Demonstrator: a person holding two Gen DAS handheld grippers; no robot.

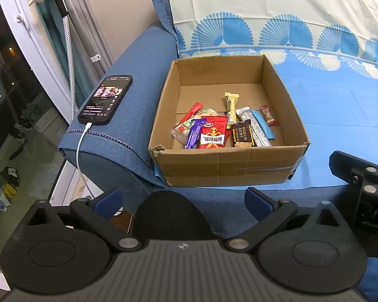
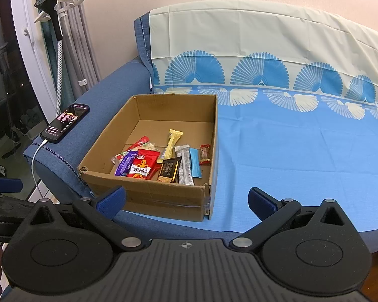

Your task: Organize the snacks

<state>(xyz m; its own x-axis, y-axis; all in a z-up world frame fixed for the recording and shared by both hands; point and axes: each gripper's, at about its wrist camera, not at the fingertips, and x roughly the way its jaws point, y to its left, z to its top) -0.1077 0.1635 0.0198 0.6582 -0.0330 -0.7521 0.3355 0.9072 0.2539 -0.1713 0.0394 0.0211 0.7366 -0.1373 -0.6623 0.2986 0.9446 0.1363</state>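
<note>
My left wrist camera looks forward and down over its spread fingers at the cardboard box (image 1: 229,166), near, at twelve o'clock. My right wrist camera sits further right and back, the box (image 2: 148,196) at eleven o'clock. Both share the phone (image 1: 105,99) and the blue sheet (image 2: 302,156).

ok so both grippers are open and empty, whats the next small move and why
Probably bring the right gripper forward over the cardboard box toward the snacks. All the packets lie piled near the box's front wall, and both grippers hang short of it; the left gripper is open too.
</note>
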